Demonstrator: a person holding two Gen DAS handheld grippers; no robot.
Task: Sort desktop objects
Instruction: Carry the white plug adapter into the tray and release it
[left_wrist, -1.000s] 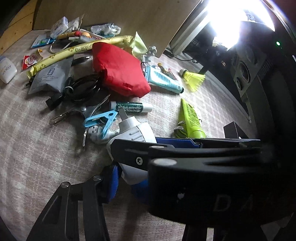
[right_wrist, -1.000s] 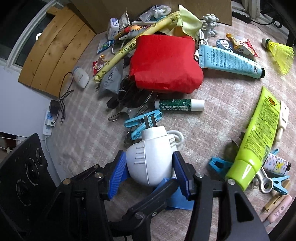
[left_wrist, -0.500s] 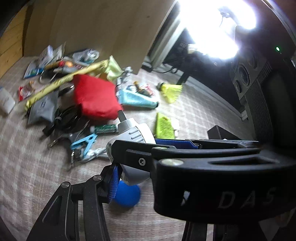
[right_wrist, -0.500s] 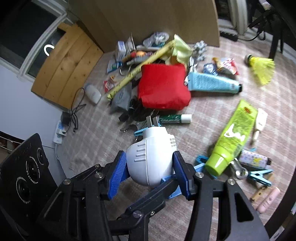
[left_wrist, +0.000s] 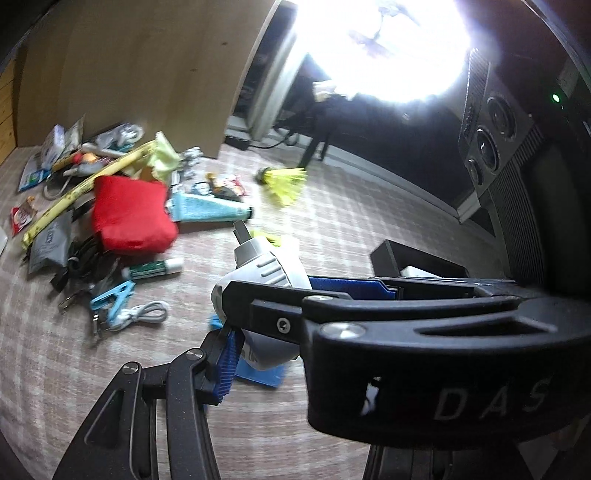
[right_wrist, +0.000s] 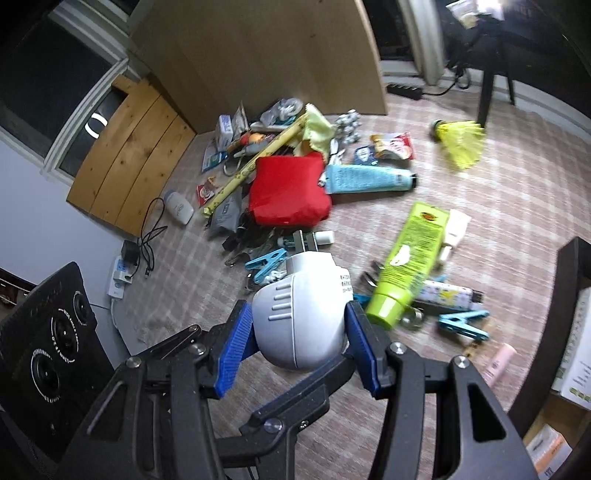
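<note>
Checked beige carpet (left_wrist: 351, 229) is lying under a heap of small things in the left wrist view, where the red pouch (left_wrist: 131, 216) is sitting with the white cable (left_wrist: 146, 312) below it and the yellow shuttlecock (left_wrist: 284, 182) to its right; the left gripper (left_wrist: 258, 328) is showing only one blue pad beside the white charger (left_wrist: 264, 264), so I cannot tell how its jaws are standing. From the right wrist view, the right gripper (right_wrist: 301, 341) is pinching the white charger (right_wrist: 301, 325) between both blue pads, above the carpet and below the red pouch (right_wrist: 288, 192), with the green tube (right_wrist: 408, 258) to the pouch's lower right.
</note>
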